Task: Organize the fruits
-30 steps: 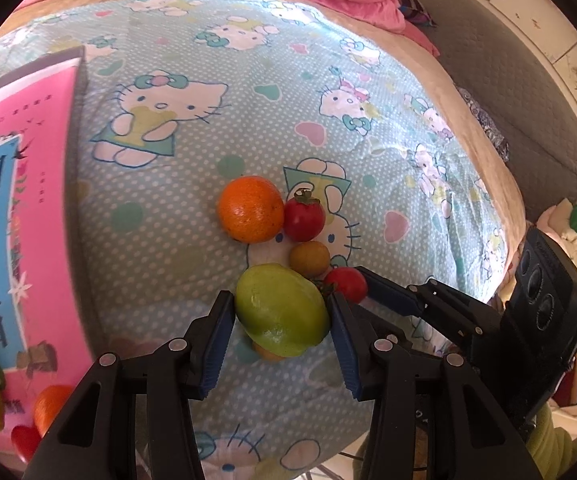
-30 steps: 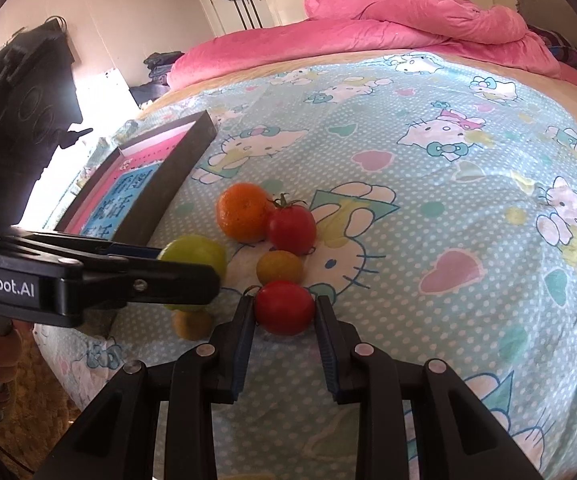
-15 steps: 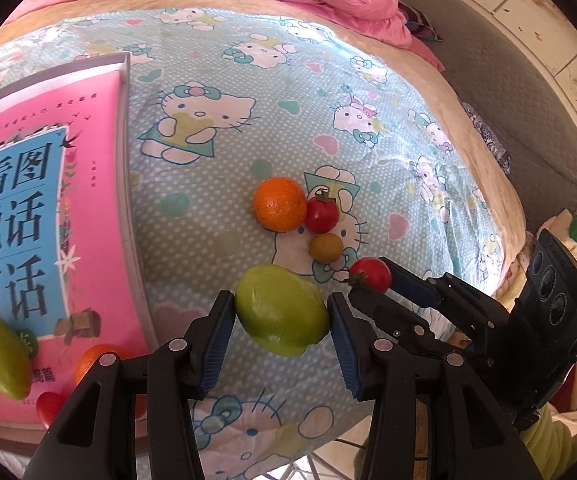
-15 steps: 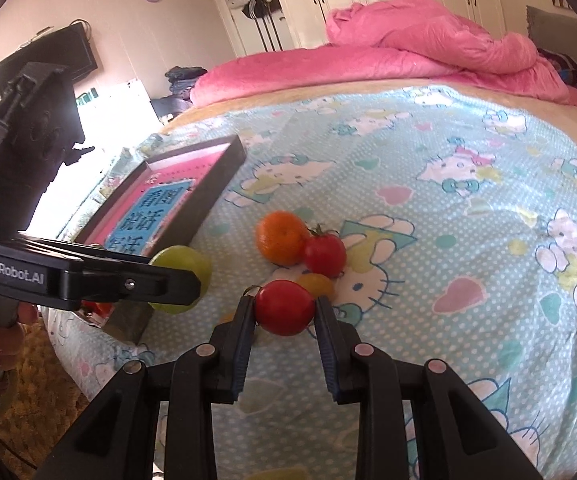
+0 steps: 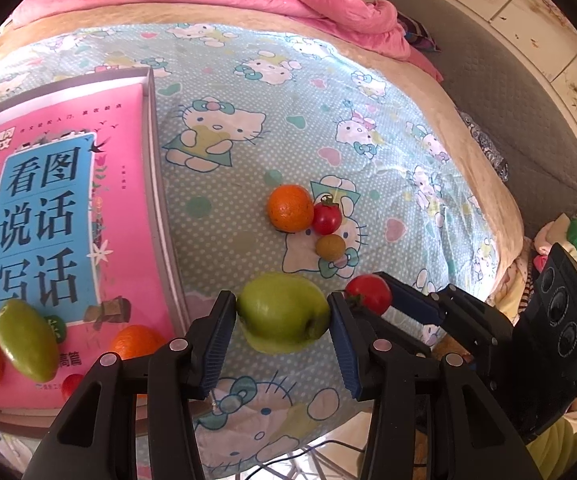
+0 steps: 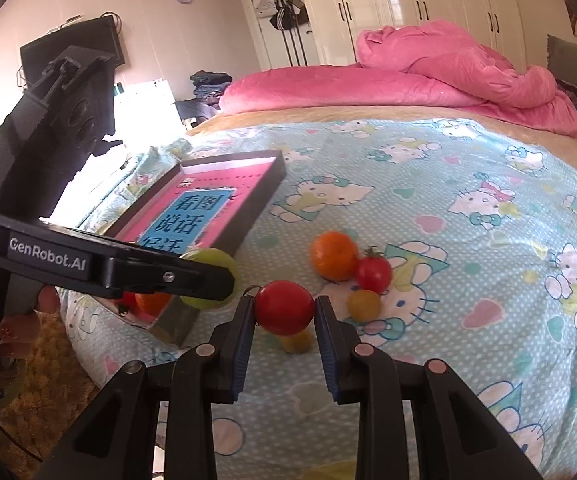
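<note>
My left gripper (image 5: 281,306) is shut on a green mango-like fruit (image 5: 282,314), held above the cartoon bedsheet. My right gripper (image 6: 284,309) is shut on a red tomato (image 6: 284,306), just right of the left one and also lifted. On the sheet beyond lie an orange (image 5: 290,208), a smaller tomato (image 5: 326,218) and a small yellow-brown fruit (image 5: 330,247), touching one another. Another small yellow fruit (image 6: 296,340) lies under the held tomato. To the left, a tray (image 5: 156,184) lined with a pink book holds a green fruit (image 5: 26,340), two oranges and something red.
A pink quilt (image 6: 428,76) is heaped at the far side of the bed. The bed's near edge (image 5: 272,420) drops to the floor just below the grippers. A grey headboard (image 5: 528,120) runs along the right. A hand (image 6: 20,320) grips the left tool.
Both grippers have risen off the sheet with their fruits and pulled back toward the bed's near edge. The tray now shows much more fully in both views.
</note>
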